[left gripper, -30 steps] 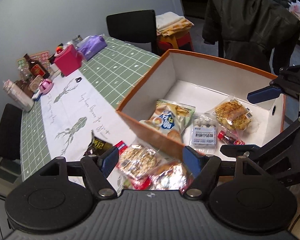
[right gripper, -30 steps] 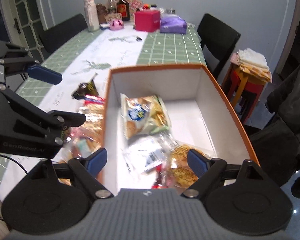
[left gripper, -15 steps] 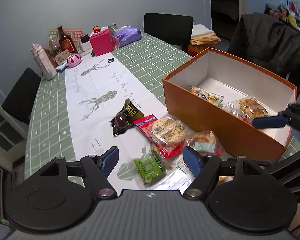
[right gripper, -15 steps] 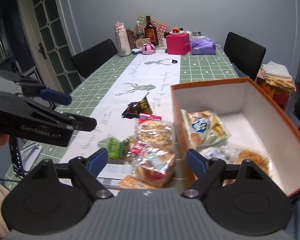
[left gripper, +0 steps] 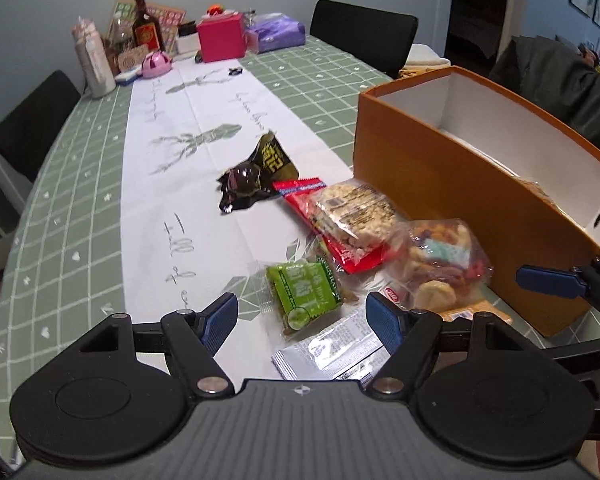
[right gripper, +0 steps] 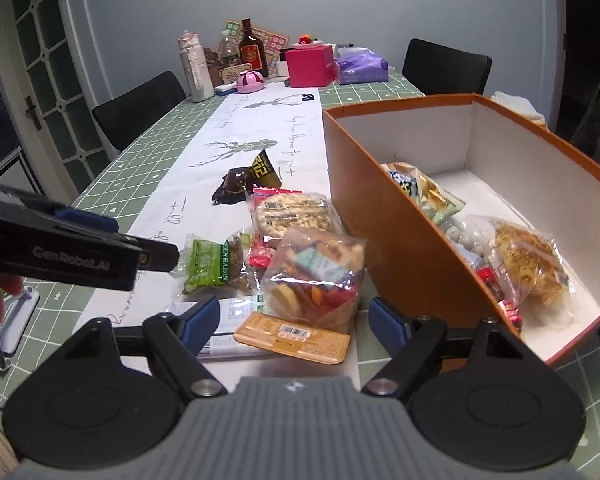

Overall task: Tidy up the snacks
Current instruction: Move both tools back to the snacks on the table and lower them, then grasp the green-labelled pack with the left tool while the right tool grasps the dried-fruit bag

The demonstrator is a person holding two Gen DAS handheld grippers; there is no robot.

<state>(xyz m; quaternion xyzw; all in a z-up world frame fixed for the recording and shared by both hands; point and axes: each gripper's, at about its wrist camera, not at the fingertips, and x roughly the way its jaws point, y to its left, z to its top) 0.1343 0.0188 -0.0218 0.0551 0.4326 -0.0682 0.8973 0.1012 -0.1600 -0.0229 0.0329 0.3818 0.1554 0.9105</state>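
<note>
Two handheld grippers are hovering over a long counter [left gripper: 84,184] covered in a green checked cloth with a white runner. The left gripper [left gripper: 302,316] is standing with its jaws apart and empty, above a green raisin packet [left gripper: 304,288] and a silver wrapper [left gripper: 332,344]. The right gripper [right gripper: 296,320] is also standing apart and holding nothing; its jaws have just been closing slightly, with a clear bag of mixed snacks [right gripper: 316,276] and an orange flat packet [right gripper: 296,338] lying below them. Loose snacks are sitting in a cluster just beside an open orange box [right gripper: 384,216]: a rice cracker pack [right gripper: 292,216], a red wrapper [left gripper: 300,188] and a dark crumpled packet [left gripper: 256,176]. Inside the box, several bagged snacks [right gripper: 528,260] are lying against its near wall. At the far end, bottles [right gripper: 252,52], a pink box [right gripper: 310,66] and a purple tissue pack [right gripper: 362,66] are standing together.
</note>
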